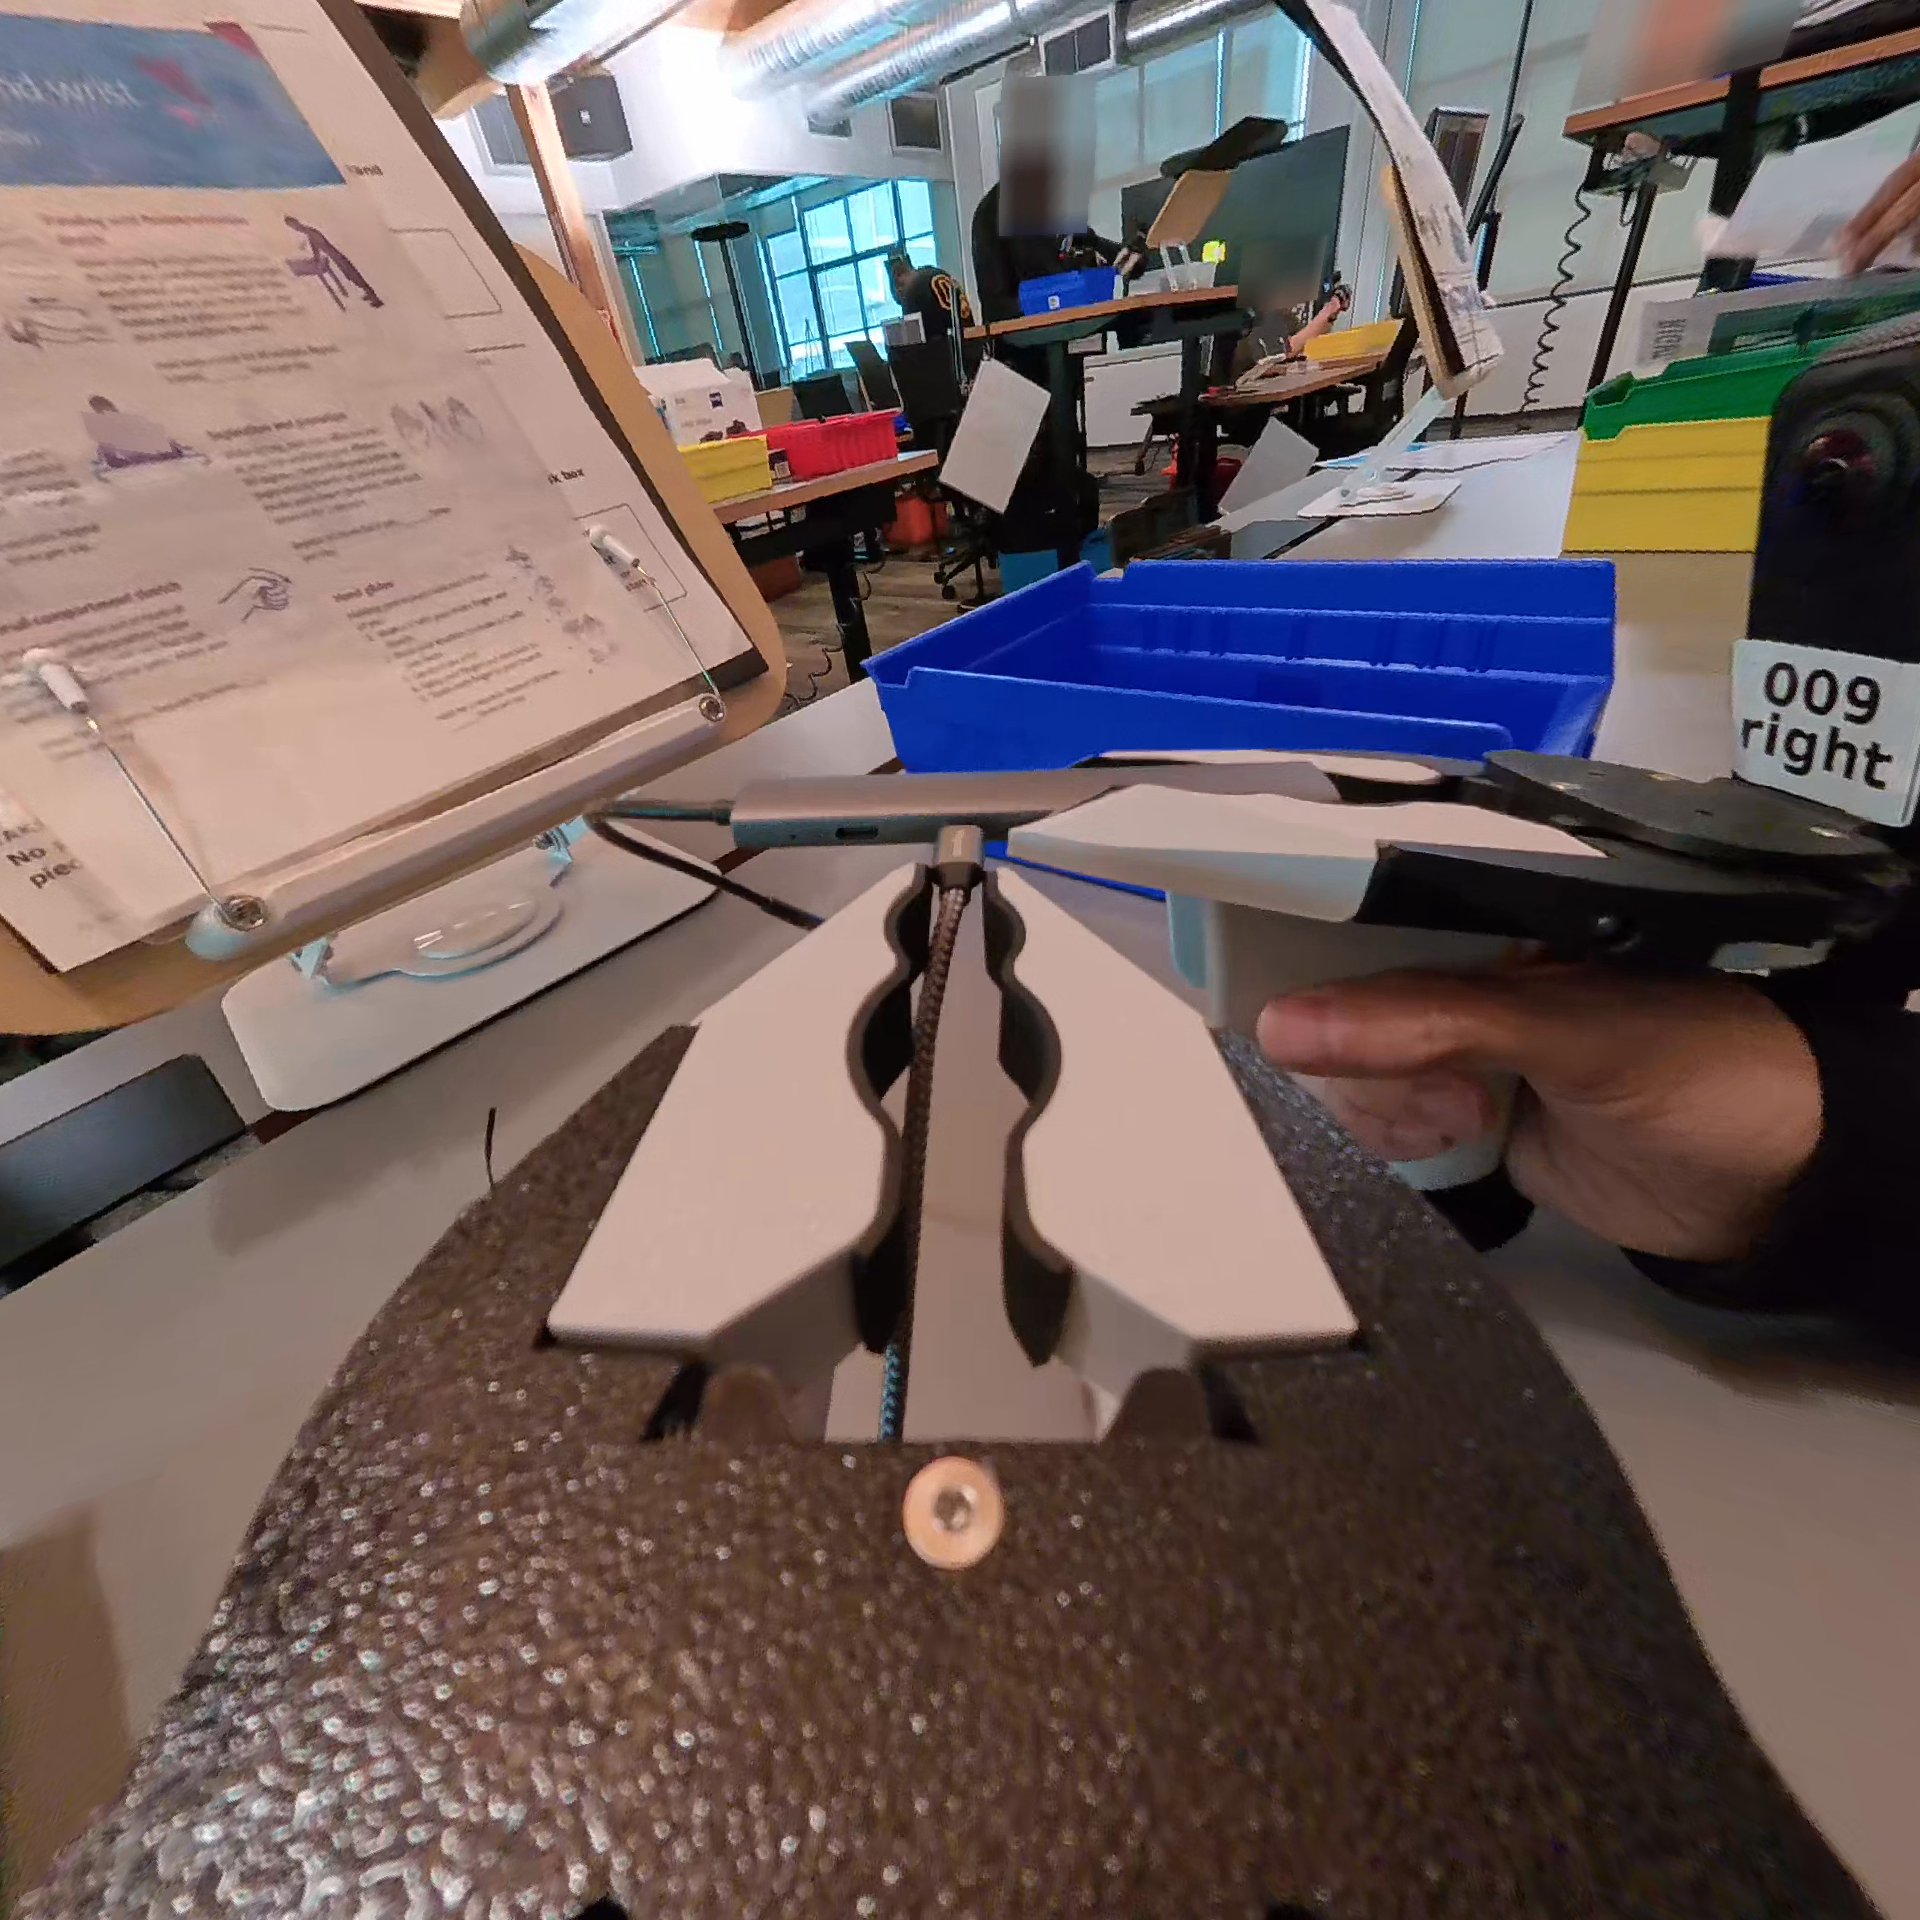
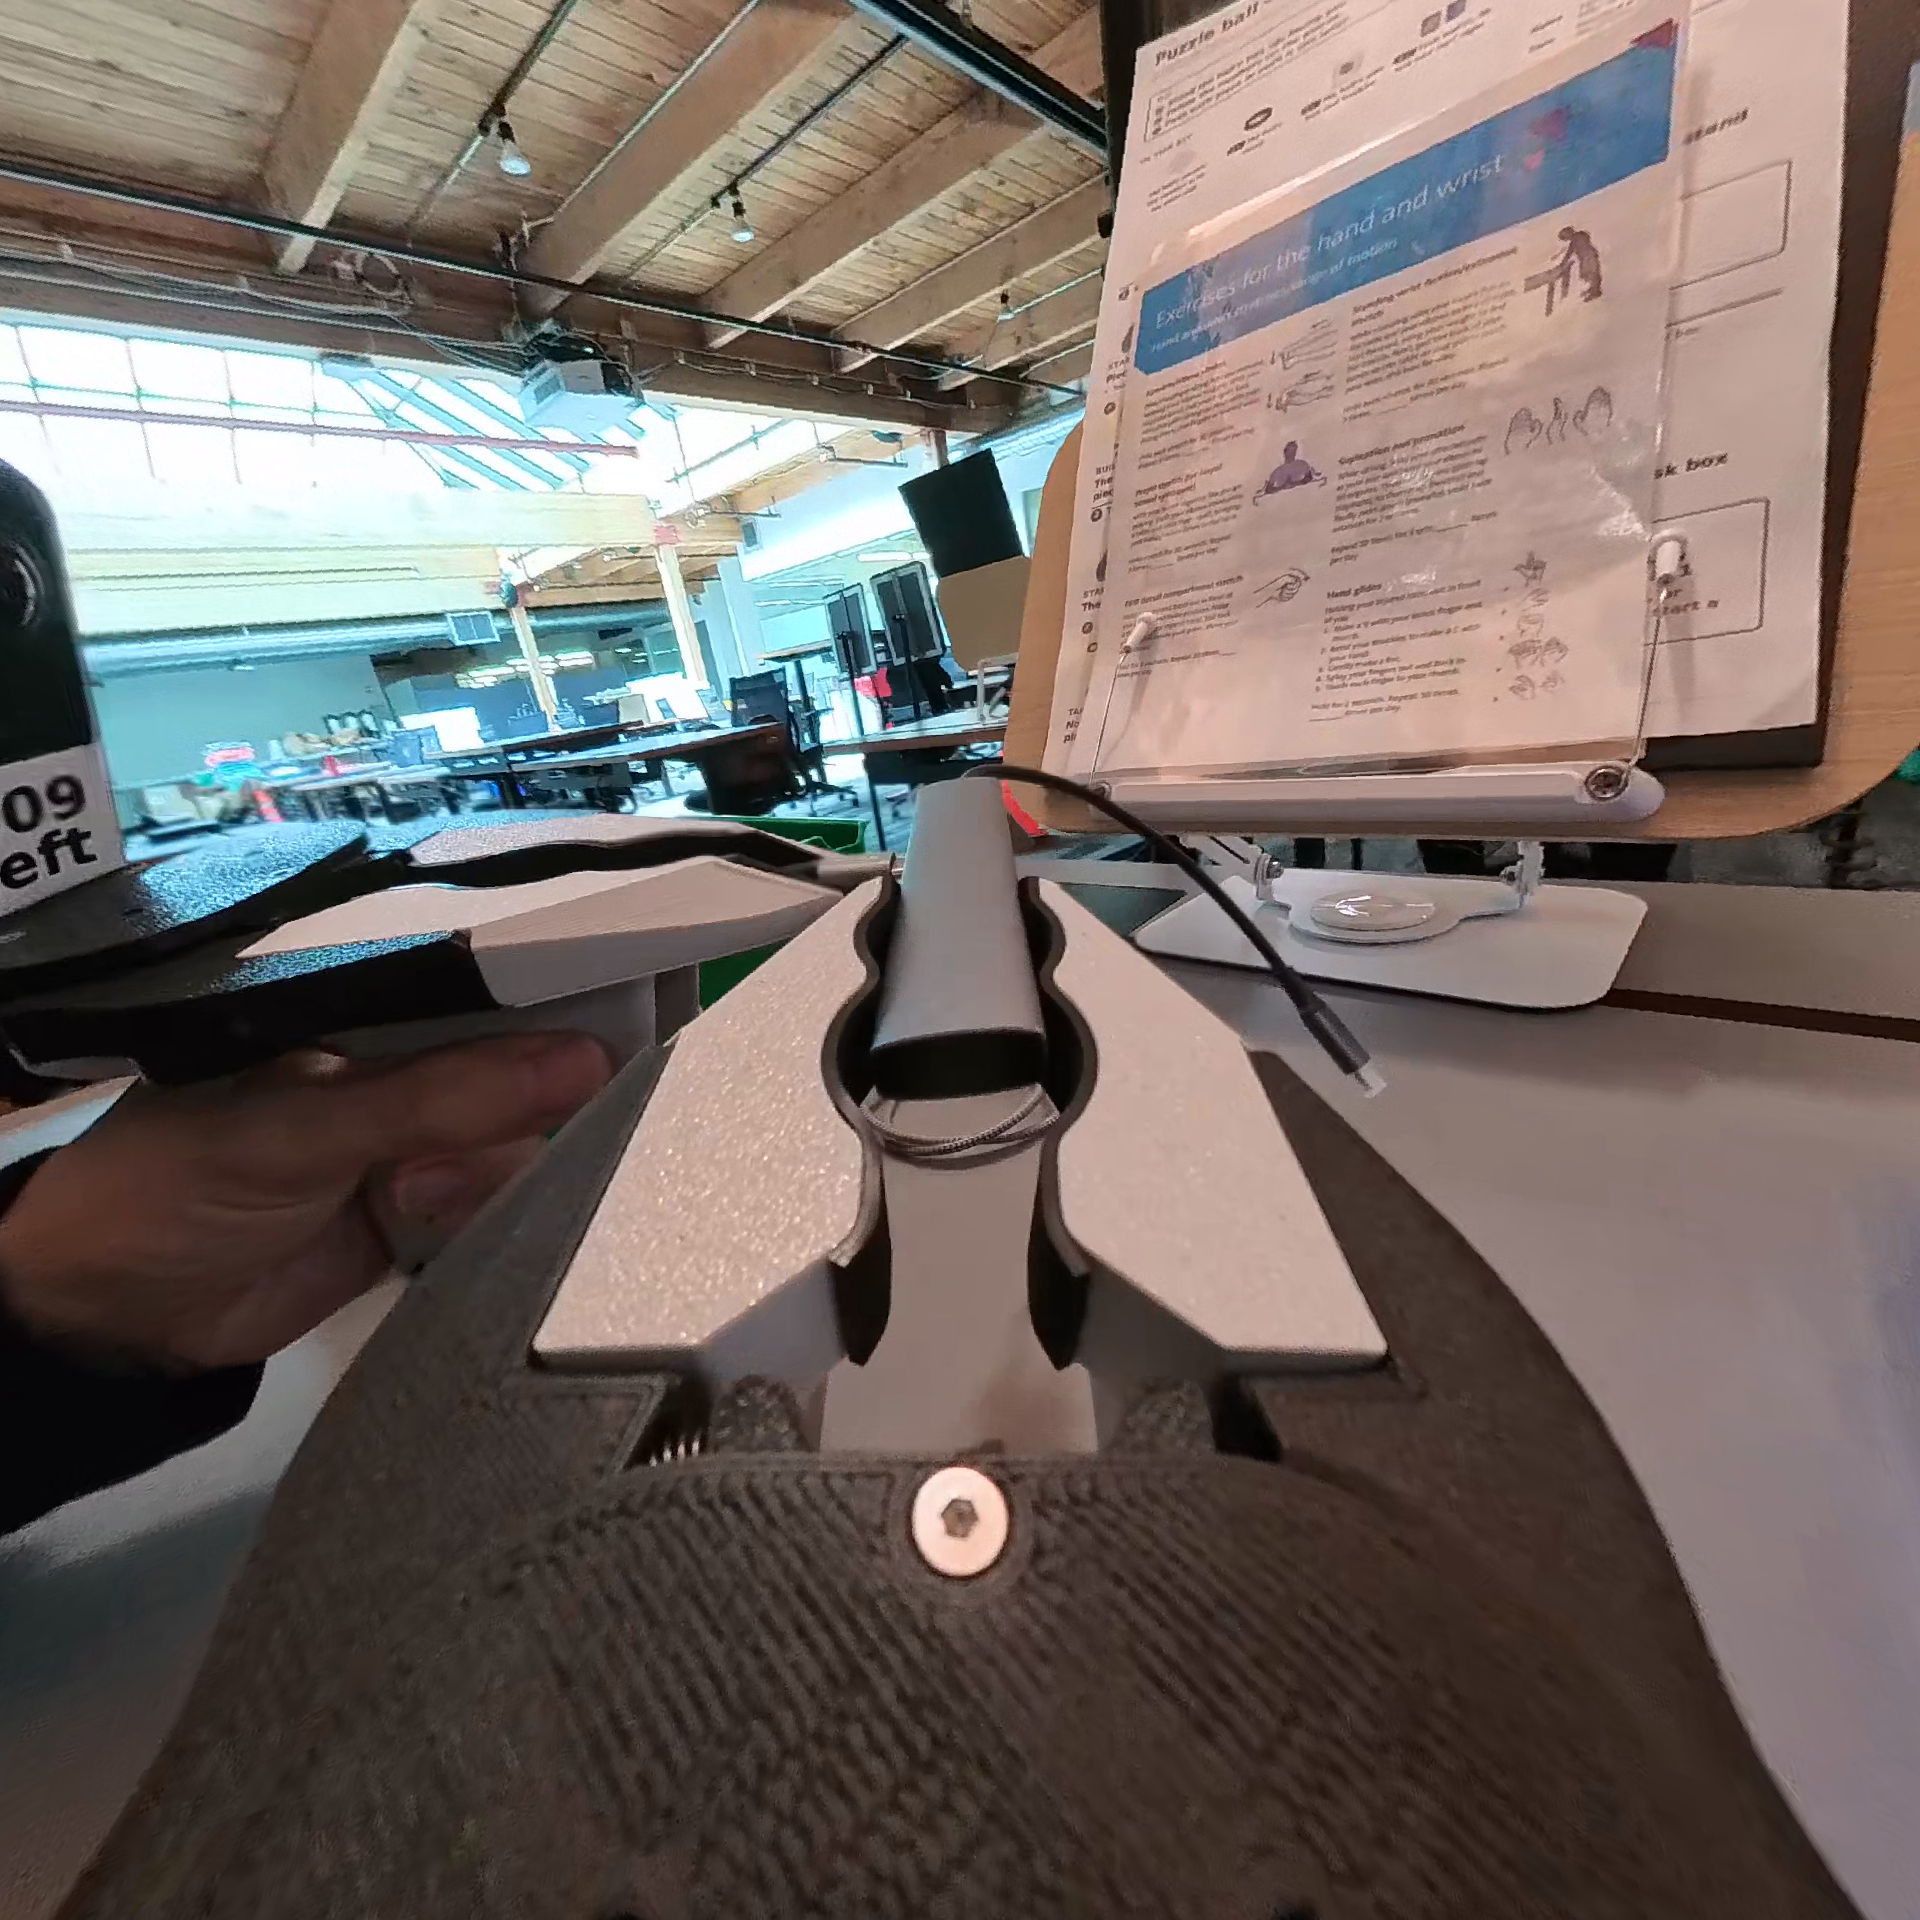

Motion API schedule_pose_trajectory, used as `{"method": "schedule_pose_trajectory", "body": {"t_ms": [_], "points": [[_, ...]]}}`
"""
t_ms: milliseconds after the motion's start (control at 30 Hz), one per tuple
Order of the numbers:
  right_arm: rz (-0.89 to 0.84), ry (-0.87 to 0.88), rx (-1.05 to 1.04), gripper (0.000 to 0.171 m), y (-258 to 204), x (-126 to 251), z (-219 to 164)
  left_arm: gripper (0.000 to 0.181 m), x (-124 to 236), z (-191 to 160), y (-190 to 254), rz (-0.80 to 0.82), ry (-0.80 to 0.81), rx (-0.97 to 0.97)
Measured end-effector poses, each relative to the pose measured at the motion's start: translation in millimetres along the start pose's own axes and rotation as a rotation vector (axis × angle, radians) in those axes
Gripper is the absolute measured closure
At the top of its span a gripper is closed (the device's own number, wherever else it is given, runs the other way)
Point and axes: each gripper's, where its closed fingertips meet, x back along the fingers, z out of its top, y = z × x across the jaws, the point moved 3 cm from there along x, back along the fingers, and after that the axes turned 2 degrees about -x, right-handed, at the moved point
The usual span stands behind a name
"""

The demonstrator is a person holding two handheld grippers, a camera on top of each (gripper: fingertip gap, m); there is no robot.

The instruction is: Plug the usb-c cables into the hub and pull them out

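Observation:
A slim grey hub (image 1: pixel 894 805) is held level above the table. My right gripper (image 2: pixel 956 883) is shut on the hub (image 2: pixel 951 935), which runs lengthwise between its fingers; this gripper also shows in the left wrist view (image 1: pixel 1174 831), coming in from the right. My left gripper (image 1: pixel 951 883) is shut on a braided usb-c cable (image 1: pixel 925 1039). The cable's metal plug (image 1: pixel 956 847) meets the hub's near side, beside an empty port (image 1: pixel 857 831). How deep the plug sits is unclear. The hub's own black lead (image 2: pixel 1247 935) hangs to the right with its plug free.
A document stand with printed sheets (image 1: pixel 312 468) stands on a white base at the left, also in the right wrist view (image 2: pixel 1403 468). A blue bin (image 1: pixel 1247 665) sits behind the hub. Yellow and green bins (image 1: pixel 1673 468) are stacked at the right. People work at far desks. Only a small space, under 4 cm, lies between the two pairs of fingers.

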Motion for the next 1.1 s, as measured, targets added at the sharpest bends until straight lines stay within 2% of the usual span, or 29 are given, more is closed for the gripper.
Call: {"method": "schedule_pose_trajectory", "body": {"t_ms": [133, 267, 633, 700, 767, 900, 967, 1033, 1100], "points": [[0.025, -0.079, 0.017, 0.148, -1.6, -2.3, -9.7, 0.175, 2.5, 2.5, -2.9, 0.047, -0.011, -0.076], [-0.006, -0.102, 0.069, 0.148, -1.0, -2.3, -13.8, 0.175, 1.4, -4.2, -3.4, 0.067, -0.110, -0.167], [-0.072, -0.133, 0.291, 0.149, -3.8, -5.4, -12.2, 0.175, 1.3, -13.0, -9.0, 0.045, -0.114, -0.110], [-0.068, -0.096, 0.269, 0.149, -2.8, -6.1, -6.6, 0.173, 1.9, -6.8, -7.5, 0.042, -0.064, -0.070], [-0.113, -0.069, 0.277, 0.149, 7.3, -2.3, -0.8, 0.160, 9.5, 5.9, -2.1, 0.001, -0.022, -0.061], [-0.175, -0.071, 0.252, 0.149, 31.6, 10.0, 3.4, 0.157, 53.8, 49.7, -13.4, 0.023, 0.077, 0.038], [-0.189, -0.064, 0.241, 0.149, 38.4, 11.9, 6.4, 0.158, 78.1, 51.7, -36.7, 0.082, -0.053, 0.075], [-0.191, -0.063, 0.232, 0.149, 40.3, 11.9, 7.8, 0.153, 106.4, 32.6, -71.5, 0.170, -0.308, 0.060], [-0.186, -0.060, 0.234, 0.149, 37.9, 11.7, 8.4, 0.135, 146.1, 1.7, -120.6, 0.359, -0.584, 0.088]]}}
